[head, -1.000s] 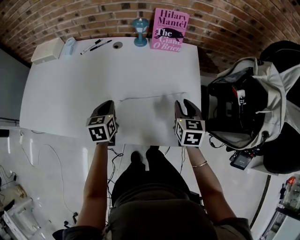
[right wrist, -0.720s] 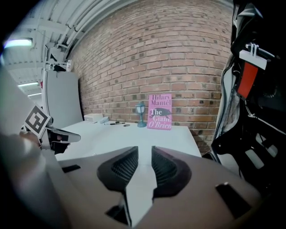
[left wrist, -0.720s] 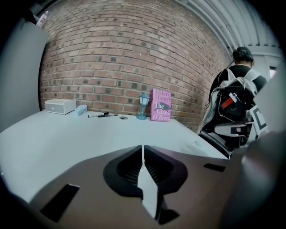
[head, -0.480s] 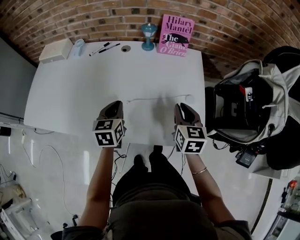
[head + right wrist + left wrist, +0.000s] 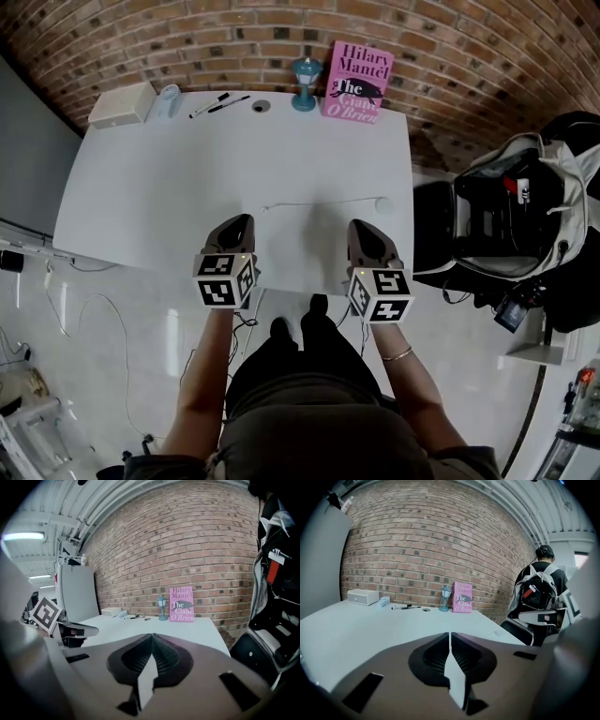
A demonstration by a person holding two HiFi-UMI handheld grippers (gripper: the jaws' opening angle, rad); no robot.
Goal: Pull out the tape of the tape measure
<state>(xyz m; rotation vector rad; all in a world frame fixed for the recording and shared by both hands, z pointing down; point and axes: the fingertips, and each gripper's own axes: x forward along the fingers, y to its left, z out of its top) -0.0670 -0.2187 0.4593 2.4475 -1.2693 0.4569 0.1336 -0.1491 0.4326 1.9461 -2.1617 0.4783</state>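
Observation:
On the white table [image 5: 169, 187] lies a thin pale tape [image 5: 319, 202], drawn out in a line from left to right. Its small white round case [image 5: 382, 202] sits at the right end. My left gripper [image 5: 241, 223] is near the table's front edge, just short of the tape's left end, shut and empty. My right gripper [image 5: 357, 227] is also at the front edge, a little short of the case, shut with nothing between its jaws. In the left gripper view [image 5: 450, 633] and the right gripper view [image 5: 151, 635] the jaws meet at their tips with only bare table ahead.
Along the brick wall at the back stand a pink book [image 5: 357, 68], a small blue lamp [image 5: 305, 71], two pens [image 5: 220, 103] and a white box [image 5: 122, 104]. An open backpack [image 5: 525, 211] sits right of the table. Cables lie on the floor.
The right gripper's jaws have shut. Both grippers have drawn back toward the table's front edge, away from the tape, which stays lying stretched out on the table.

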